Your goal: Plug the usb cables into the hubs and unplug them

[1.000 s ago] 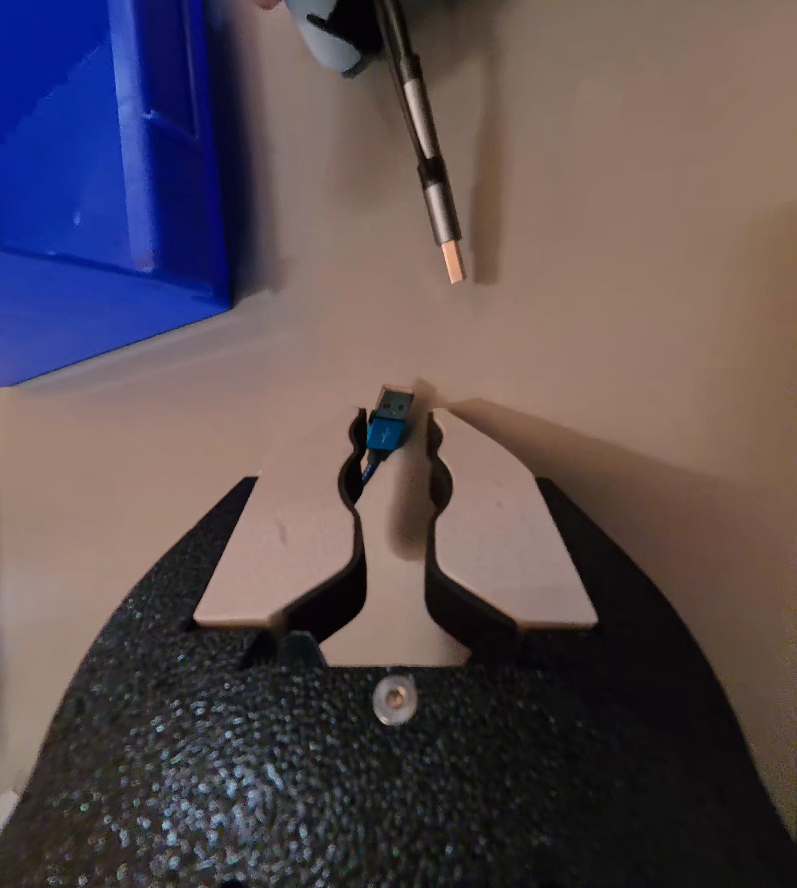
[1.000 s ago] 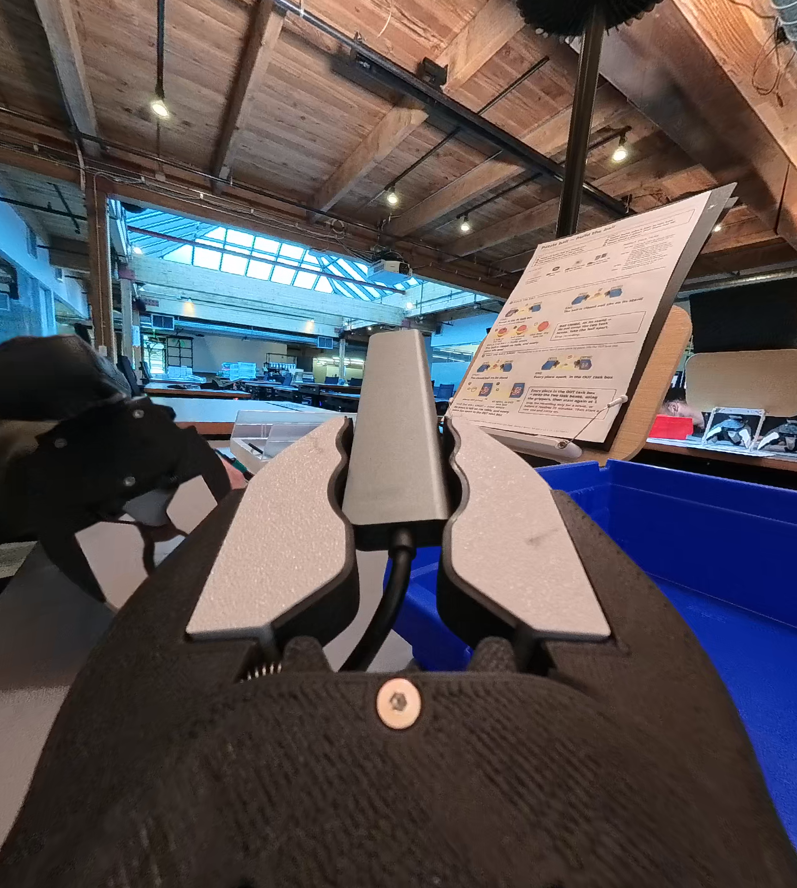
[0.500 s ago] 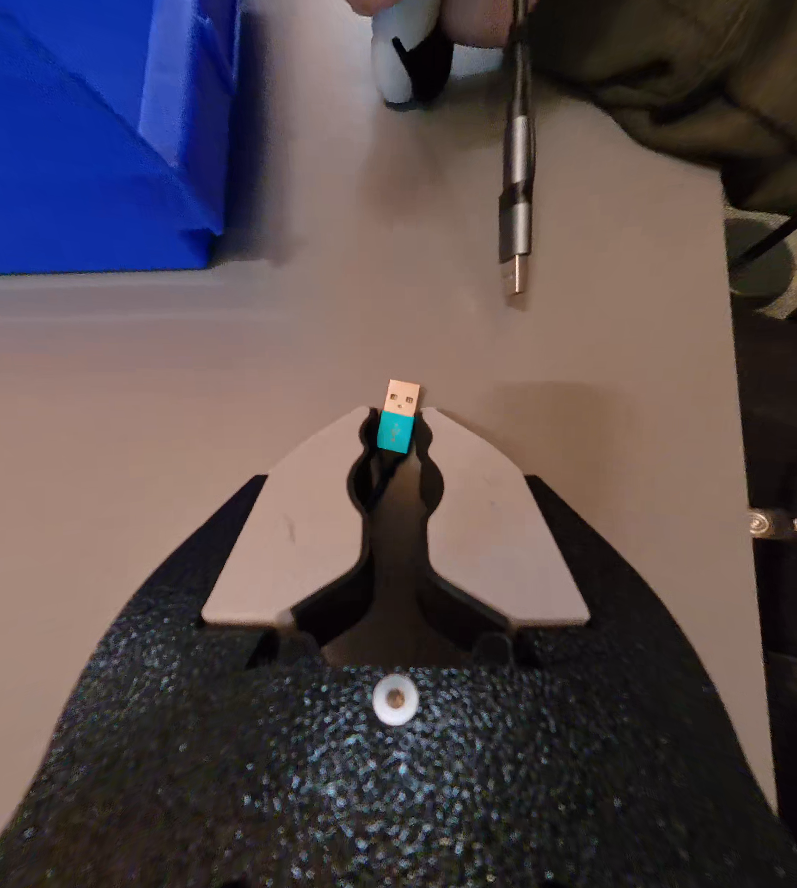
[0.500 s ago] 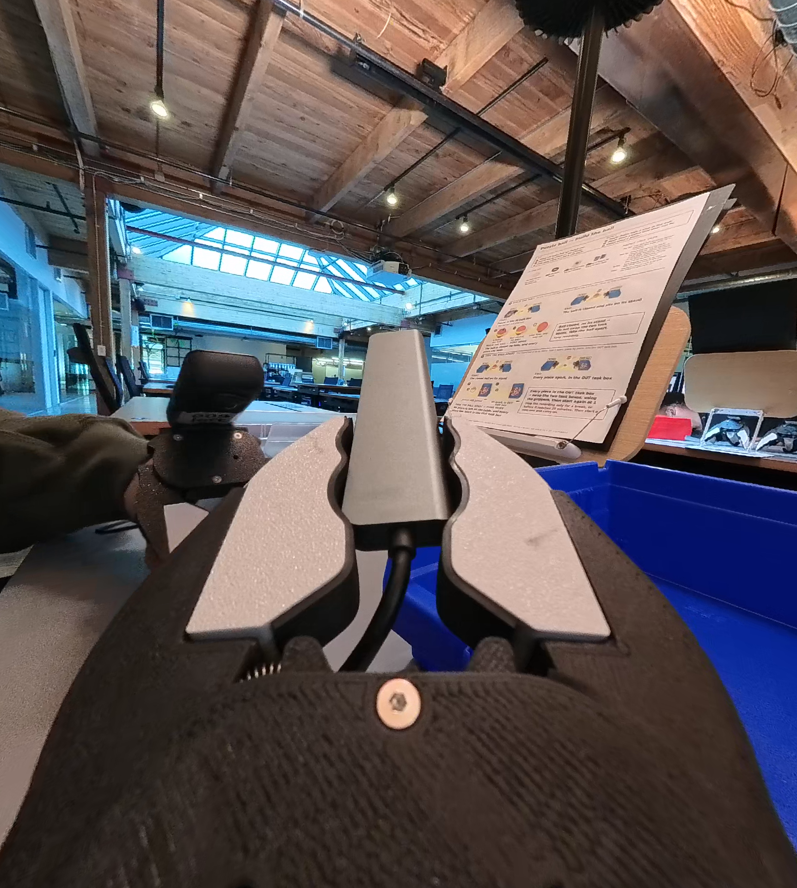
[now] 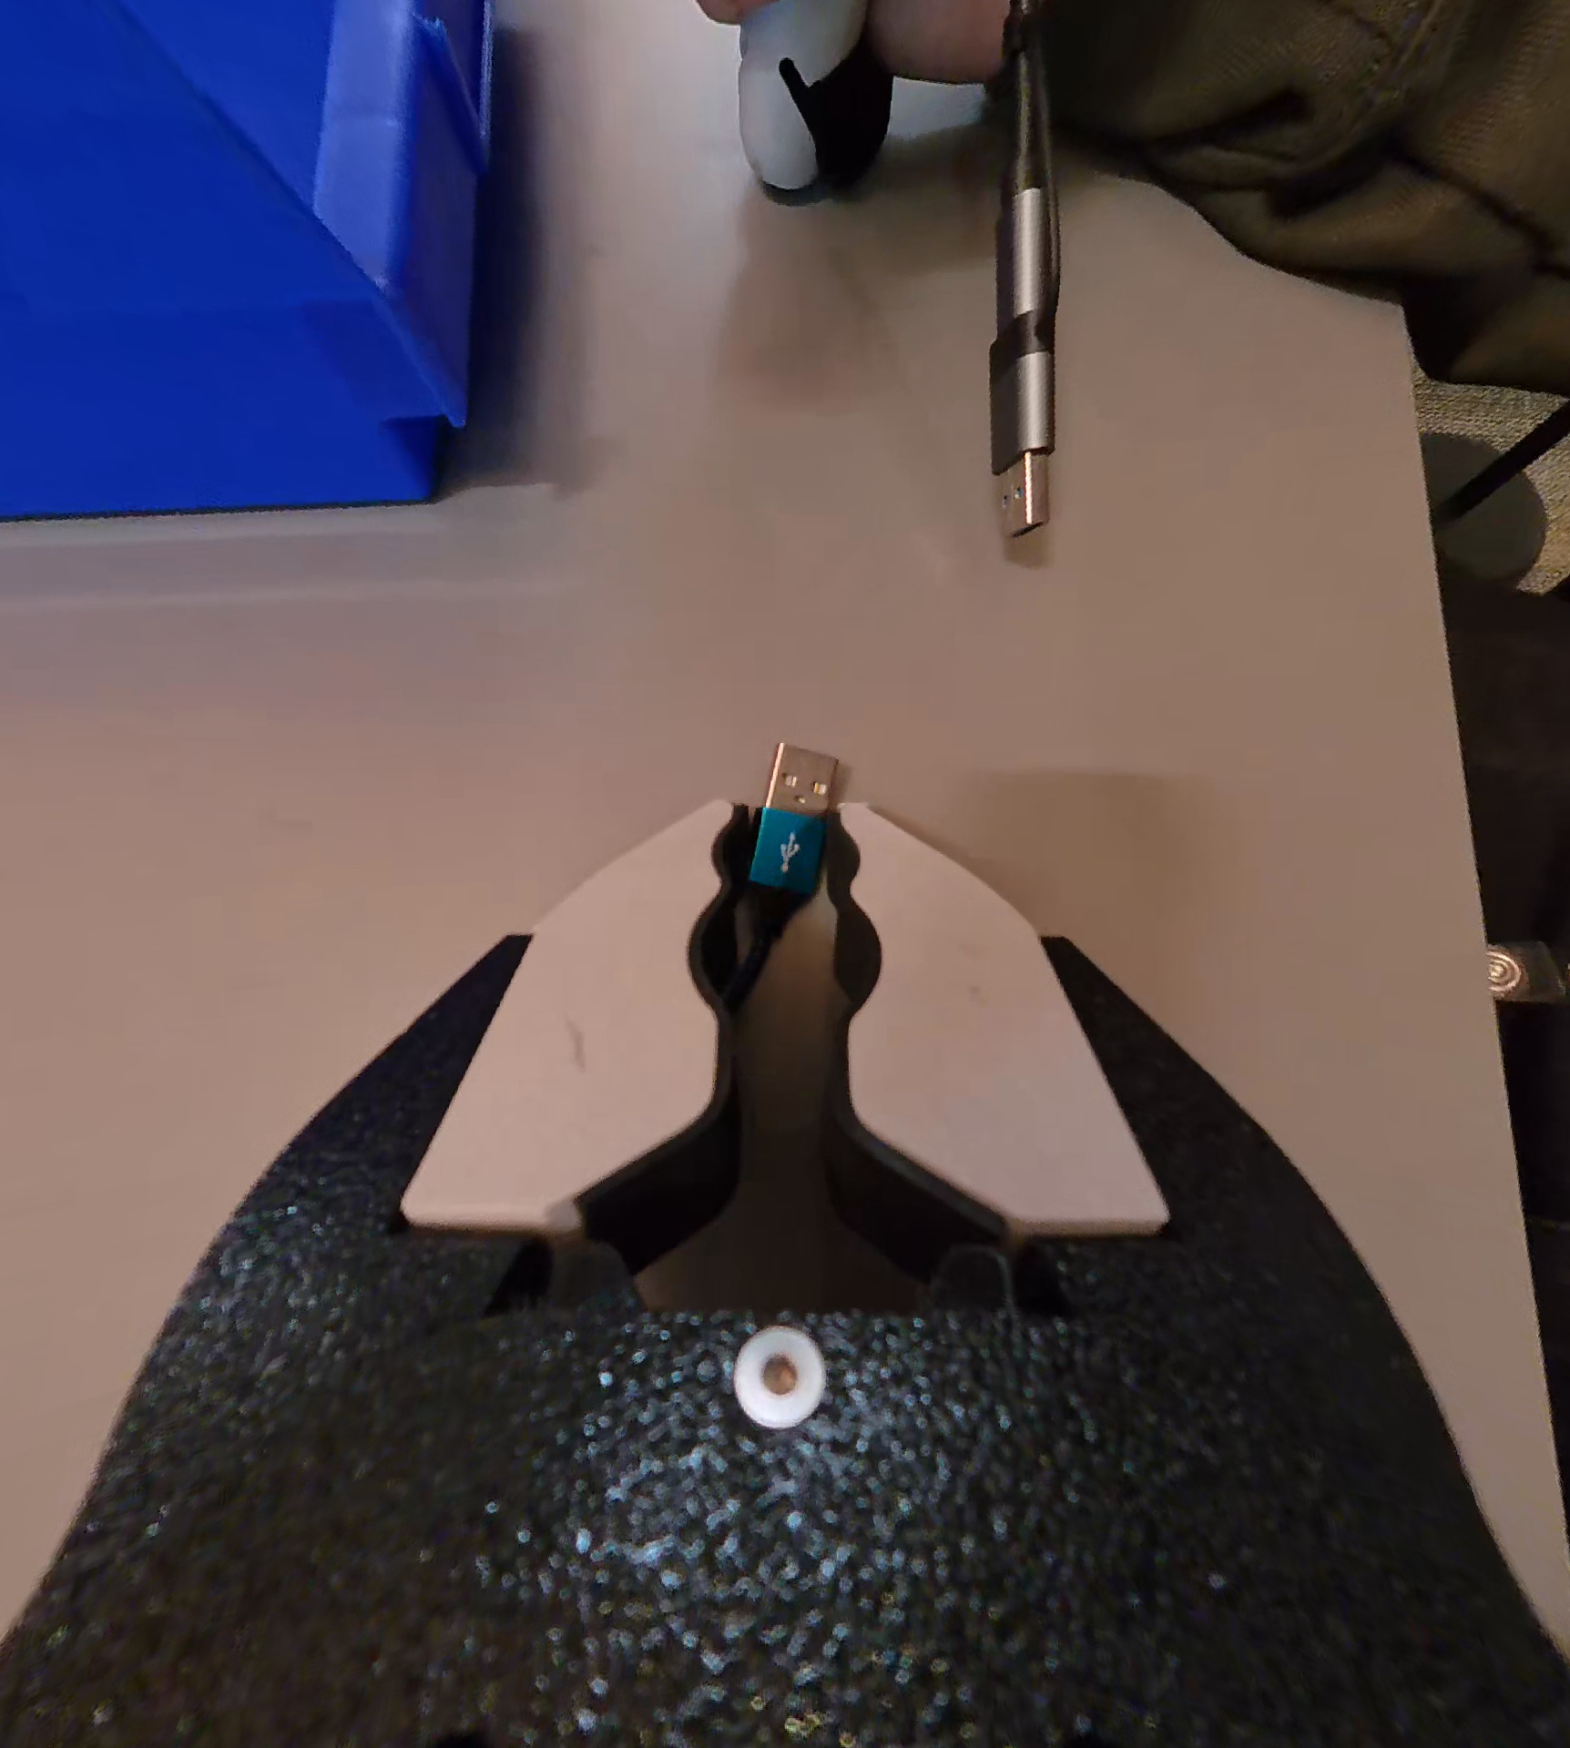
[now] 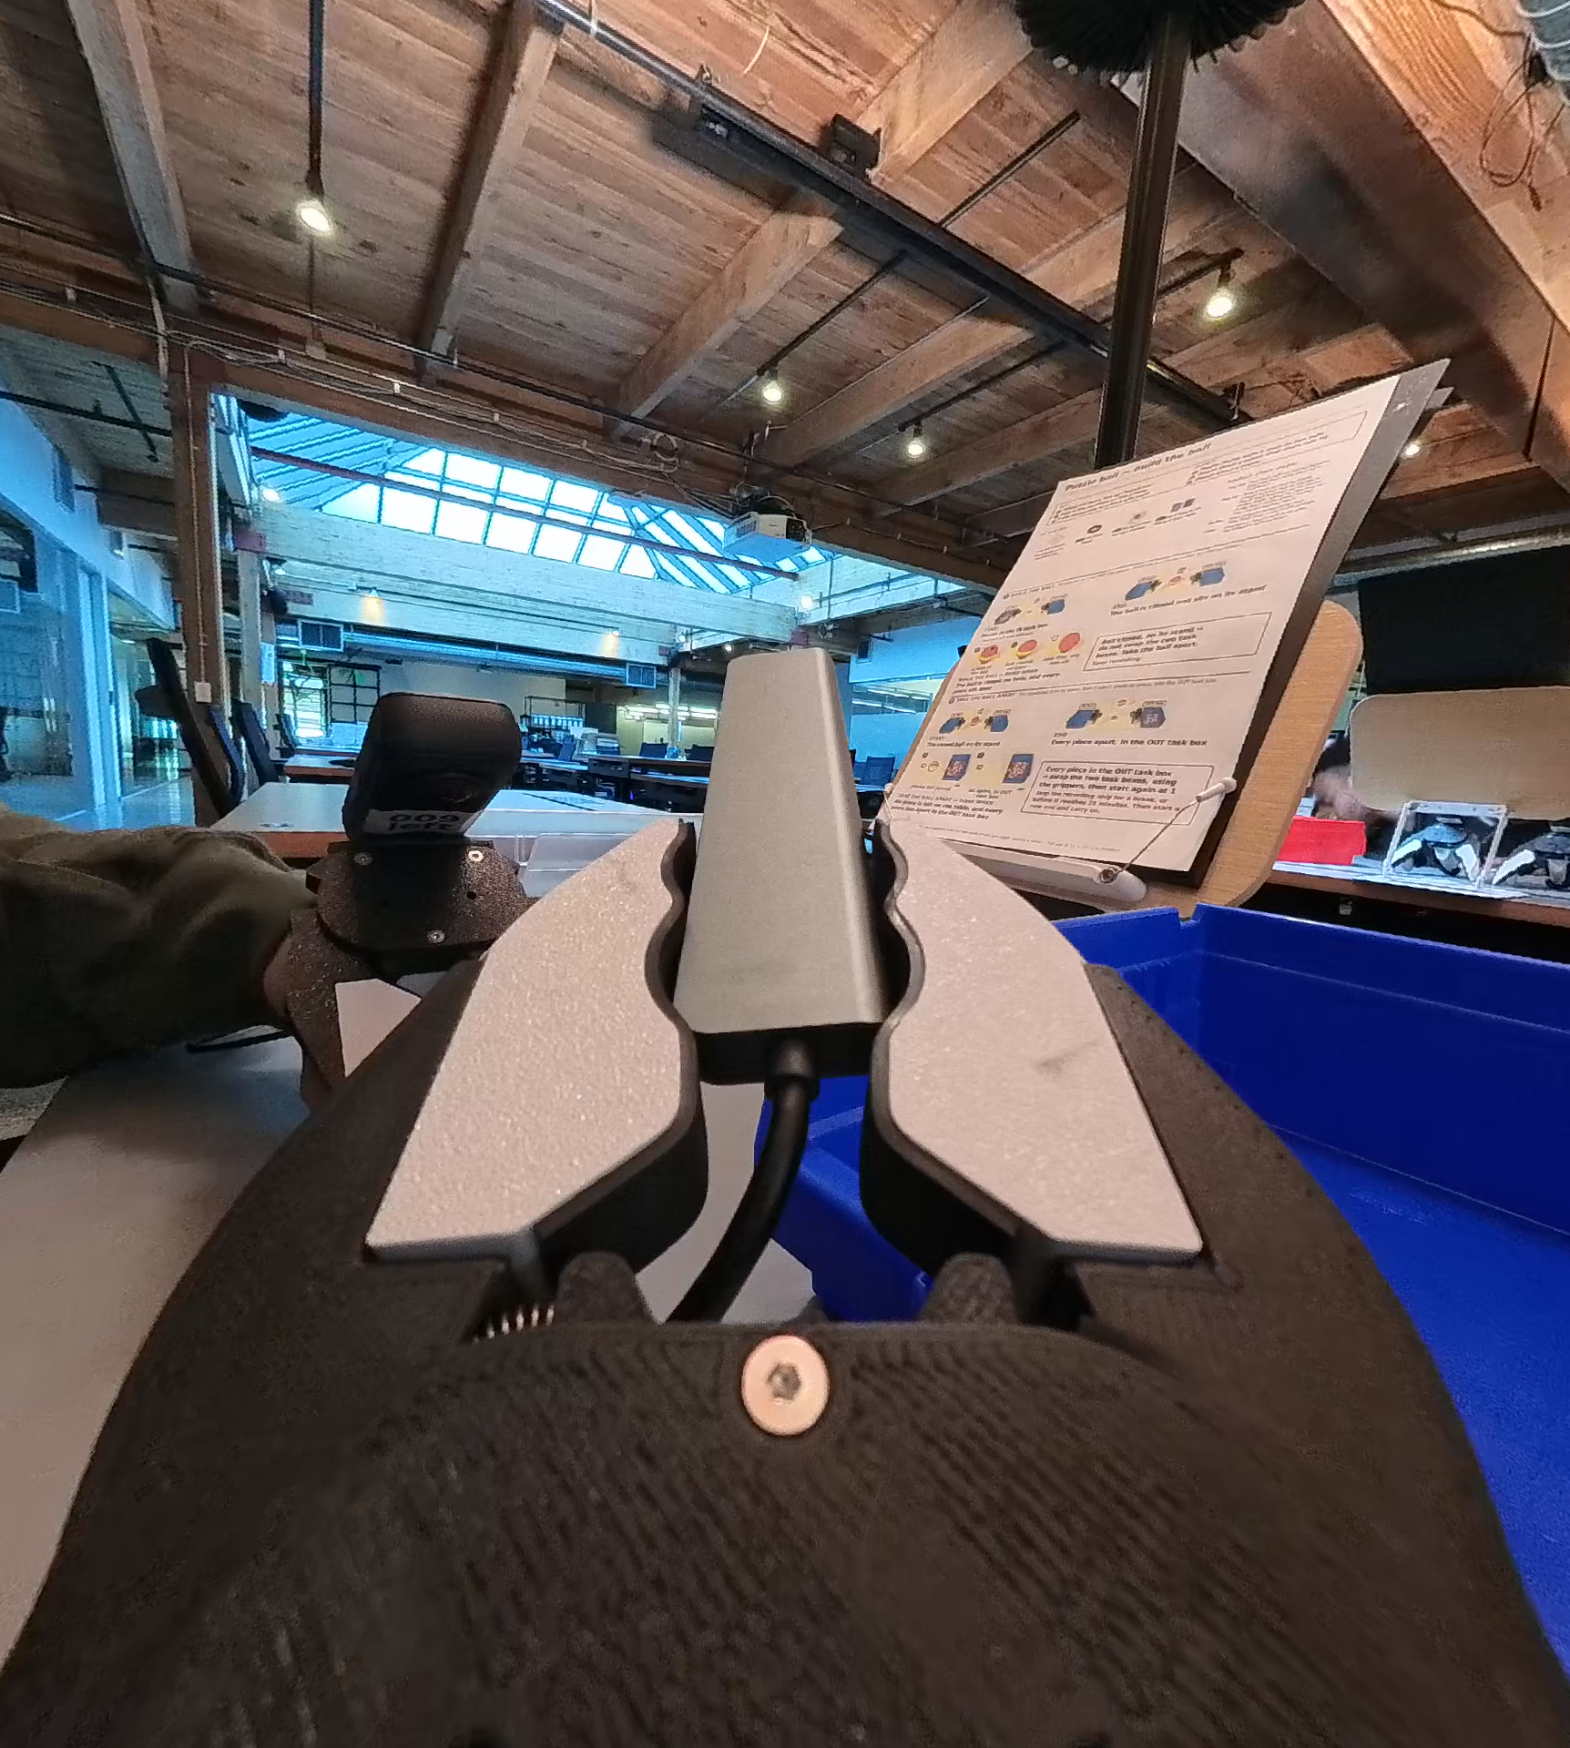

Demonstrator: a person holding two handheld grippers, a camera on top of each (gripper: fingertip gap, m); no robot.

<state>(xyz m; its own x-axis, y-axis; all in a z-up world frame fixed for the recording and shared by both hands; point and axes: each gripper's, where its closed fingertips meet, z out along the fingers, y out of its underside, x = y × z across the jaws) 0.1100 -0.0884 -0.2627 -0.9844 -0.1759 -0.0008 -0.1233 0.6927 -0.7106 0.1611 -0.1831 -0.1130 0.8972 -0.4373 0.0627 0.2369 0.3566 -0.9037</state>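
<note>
Left wrist view: the left gripper [image 5: 786, 818] has its fingers nearly closed, pinching the teal USB plug [image 5: 789, 849] at their tips; the plug's bare metal end projects just beyond the tips, in the centre of the frame, and its dark cord runs back between the fingers. The grey table [image 5: 289, 757] lies beneath. At upper right hangs the hub's grey cable plug [image 5: 1023, 407], well apart from the teal plug, beside an olive sleeve [image 5: 1425, 170]. A blue bin [image 5: 147, 284] occupies the upper left. Right wrist view: the right gripper [image 6: 781, 832] is clamped around the grey hub [image 6: 781, 851], held upright at frame centre, its black cable [image 6: 762, 1182] descending between the fingers. The blue bin [image 6: 1425, 1088] lies at right; an instruction sheet [image 6: 1160, 643] stands on an easel at upper right.
</note>
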